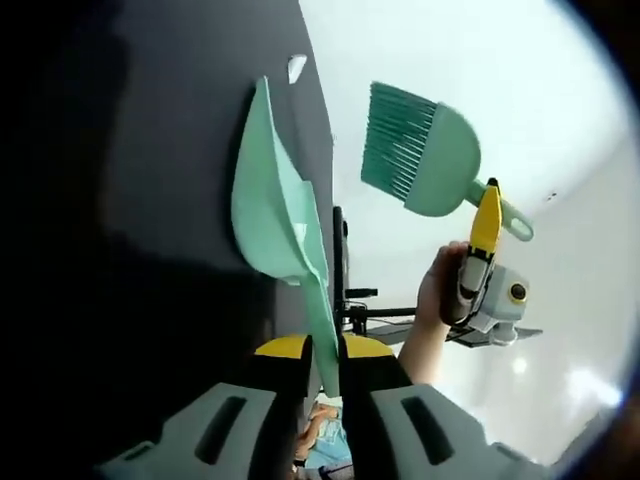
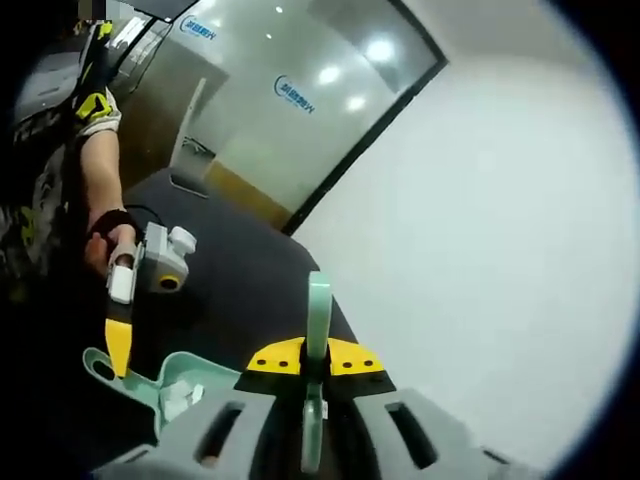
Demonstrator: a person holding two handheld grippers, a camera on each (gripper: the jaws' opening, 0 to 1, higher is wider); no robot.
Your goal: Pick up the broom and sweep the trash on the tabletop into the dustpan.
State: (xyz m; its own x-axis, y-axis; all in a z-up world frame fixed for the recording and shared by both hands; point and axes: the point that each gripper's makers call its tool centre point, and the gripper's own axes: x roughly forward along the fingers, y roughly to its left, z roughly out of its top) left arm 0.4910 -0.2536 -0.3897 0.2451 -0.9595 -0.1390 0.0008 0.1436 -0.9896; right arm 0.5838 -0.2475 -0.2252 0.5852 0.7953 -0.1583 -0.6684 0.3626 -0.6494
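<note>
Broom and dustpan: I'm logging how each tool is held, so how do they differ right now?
The broom hangs in the air off the tabletop, the right claw shut on its handle. The dustpan lies against the dark tabletop, its handle in the left claw. The broom ends in bristles; the dustpan is a flat scoop, with white trash inside. Both are mint green.

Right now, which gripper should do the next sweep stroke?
Right. The right gripper is shut on the broom handle, raised off the tabletop; the left gripper is shut on the dustpan handle, with one scrap beyond it.
</note>
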